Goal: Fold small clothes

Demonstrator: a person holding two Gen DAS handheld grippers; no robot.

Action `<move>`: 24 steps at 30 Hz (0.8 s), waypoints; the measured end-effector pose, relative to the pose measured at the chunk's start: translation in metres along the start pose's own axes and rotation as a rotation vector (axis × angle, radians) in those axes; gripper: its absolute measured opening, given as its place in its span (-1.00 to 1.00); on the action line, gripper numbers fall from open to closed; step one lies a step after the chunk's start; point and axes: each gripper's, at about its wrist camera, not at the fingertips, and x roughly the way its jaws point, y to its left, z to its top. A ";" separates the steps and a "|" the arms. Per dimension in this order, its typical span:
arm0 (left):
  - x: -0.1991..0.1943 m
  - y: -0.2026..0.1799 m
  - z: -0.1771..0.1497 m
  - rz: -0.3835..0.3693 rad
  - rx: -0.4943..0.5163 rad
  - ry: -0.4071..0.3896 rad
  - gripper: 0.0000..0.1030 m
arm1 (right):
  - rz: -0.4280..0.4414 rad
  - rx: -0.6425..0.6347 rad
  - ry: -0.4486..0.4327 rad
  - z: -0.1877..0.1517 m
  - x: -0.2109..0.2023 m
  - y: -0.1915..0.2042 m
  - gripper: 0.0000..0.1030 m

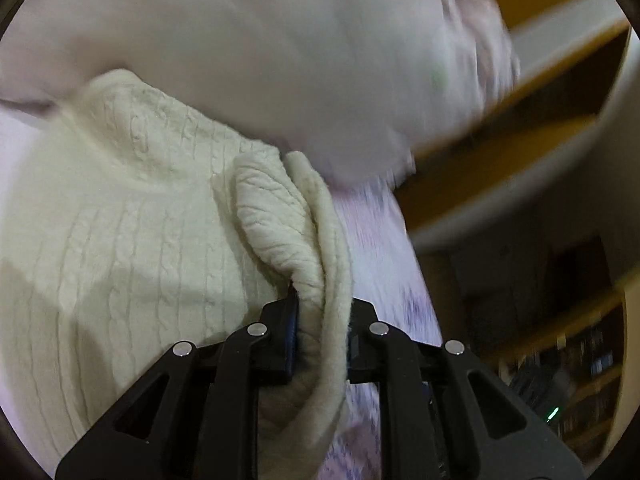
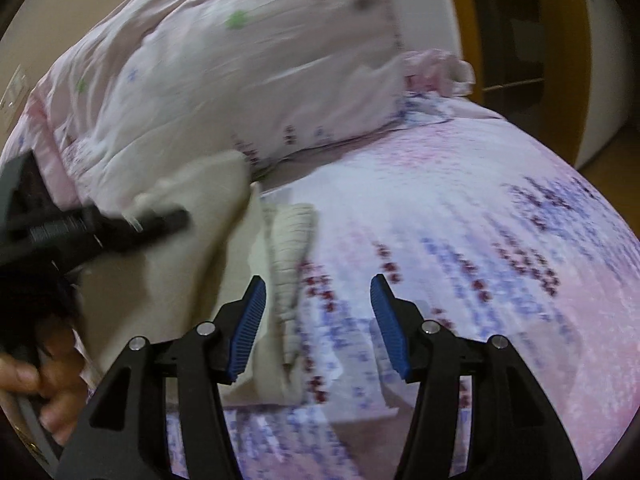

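While left gripper (image 1: pixel 320 320) is clenching a bunched edge of the cream cable-knit sweater (image 1: pixel 120 208) lying on the pink floral bedsheet (image 2: pixel 460 220), right gripper (image 2: pixel 318 312) is hovering w/ jaws apart; fold looks barely begun, most remaining.

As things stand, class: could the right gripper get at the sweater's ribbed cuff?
Probably yes. The right gripper is open, and the cuff lies on the bedspread just ahead of its left finger with nothing between. The left gripper holds the sweater elsewhere.

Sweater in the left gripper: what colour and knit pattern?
Cream, cable-knit sweater, clearest in the left wrist view.
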 end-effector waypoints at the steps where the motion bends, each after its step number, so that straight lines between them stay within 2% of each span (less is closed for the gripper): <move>1: 0.008 -0.002 -0.004 -0.023 0.009 0.044 -0.65 | 0.003 0.015 0.002 0.003 0.000 -0.004 0.06; 3: 0.003 -0.005 -0.009 -0.073 0.032 0.059 -0.37 | 0.023 0.052 0.003 0.010 -0.001 -0.014 0.06; 4: -0.009 -0.007 -0.010 -0.107 0.048 0.042 -0.02 | 0.036 0.066 0.004 0.013 -0.001 -0.018 0.06; 5: -0.021 -0.007 -0.010 -0.132 0.055 0.023 0.22 | 0.059 0.082 0.010 0.018 0.000 -0.020 0.06; 8: -0.076 0.005 -0.006 -0.132 0.050 -0.081 0.43 | 0.166 0.132 0.054 0.032 0.010 -0.025 0.06; 10: -0.104 0.021 -0.004 -0.079 0.028 -0.144 0.48 | 0.241 0.170 0.096 0.039 0.020 -0.026 0.06; 12: -0.127 0.045 -0.004 0.062 0.006 -0.185 0.48 | 0.331 0.219 0.162 0.047 0.036 -0.026 0.08; 14: -0.134 0.062 -0.005 0.165 -0.013 -0.200 0.48 | 0.341 0.238 0.198 0.051 0.048 -0.025 0.08; 16: -0.131 0.080 -0.008 0.196 -0.060 -0.183 0.48 | 0.310 0.231 0.226 0.054 0.060 -0.023 0.08; 19: -0.122 0.100 -0.015 0.178 -0.116 -0.131 0.48 | 0.312 0.231 0.278 0.054 0.075 -0.016 0.08; 20: -0.118 0.102 -0.017 0.178 -0.115 -0.120 0.48 | 0.311 0.218 0.287 0.054 0.079 -0.012 0.02; 23: -0.108 0.104 -0.019 0.179 -0.098 -0.090 0.48 | 0.271 0.131 0.263 0.061 0.082 0.002 -0.74; 24: -0.106 0.103 -0.022 0.176 -0.092 -0.083 0.48 | 0.262 0.096 0.242 0.065 0.080 0.008 -0.75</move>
